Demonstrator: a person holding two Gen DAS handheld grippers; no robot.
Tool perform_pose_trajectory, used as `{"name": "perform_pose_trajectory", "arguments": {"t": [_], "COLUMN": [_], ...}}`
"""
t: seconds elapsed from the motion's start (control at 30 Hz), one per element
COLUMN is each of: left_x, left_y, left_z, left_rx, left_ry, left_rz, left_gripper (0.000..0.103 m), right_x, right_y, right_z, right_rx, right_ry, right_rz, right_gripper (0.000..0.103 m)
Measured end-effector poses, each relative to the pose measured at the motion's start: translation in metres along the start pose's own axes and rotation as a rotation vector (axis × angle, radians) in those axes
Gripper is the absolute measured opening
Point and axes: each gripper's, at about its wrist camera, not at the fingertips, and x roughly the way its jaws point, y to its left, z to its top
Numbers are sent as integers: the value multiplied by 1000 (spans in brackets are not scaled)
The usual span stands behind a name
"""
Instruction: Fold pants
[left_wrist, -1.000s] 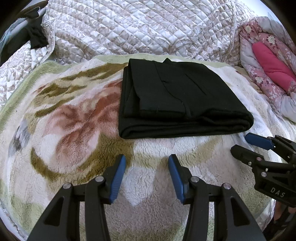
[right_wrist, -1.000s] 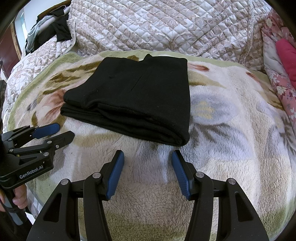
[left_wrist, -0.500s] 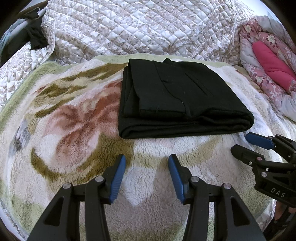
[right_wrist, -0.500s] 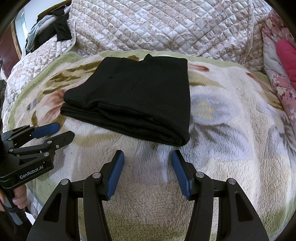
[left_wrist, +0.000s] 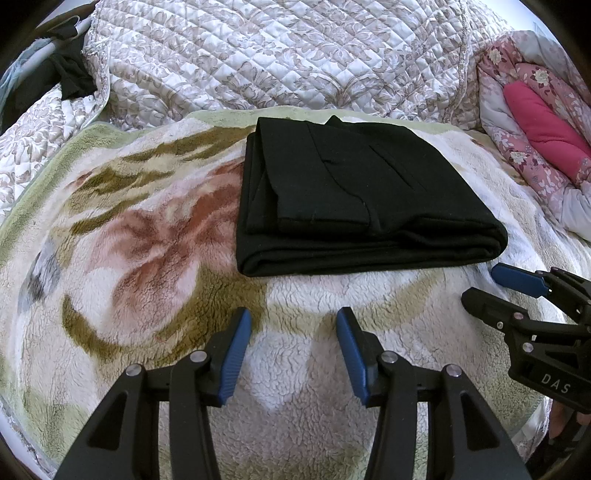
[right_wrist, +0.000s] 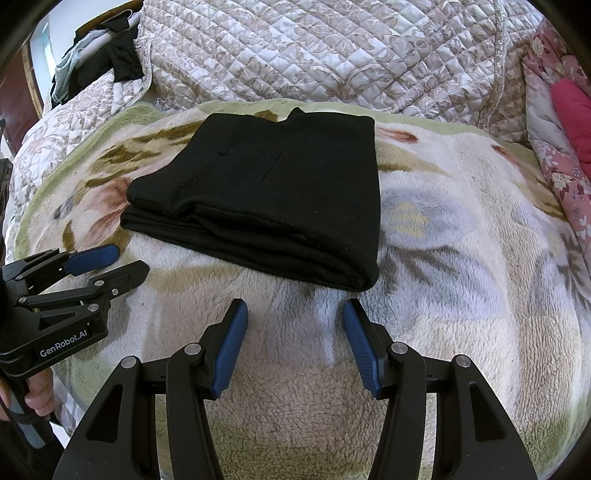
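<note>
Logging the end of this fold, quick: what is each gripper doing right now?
Left gripper: open, empty, above the fleece blanket, short of the folded black pants.
Right gripper: open, empty, also short of the pants.

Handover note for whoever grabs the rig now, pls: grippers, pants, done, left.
Left gripper: open, empty, poised over the fleece floral blanket, short of the pants.
Right gripper: open, empty, likewise short of them.
Black fabric pants: folded into a compact rectangle, flat on the blanket, touched by neither gripper.
Done: the folding looks complete.
Left: probably nothing, perhaps a tidy of the edges.
</note>
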Motion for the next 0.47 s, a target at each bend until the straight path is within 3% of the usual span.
{"name": "perform_pose_trajectory", "arguments": {"t": [0.47], "left_x": [-1], "left_y": [0], "left_z": [1], "left_rx": [0], "left_ry": [-4], "left_rz": [2], "left_gripper": [52], "right_x": [0], "right_y": [0], "right_z": [-1], "right_rx": [-7], "right_ry": [-7], "right_rz": [2], "right_gripper": [55]}}
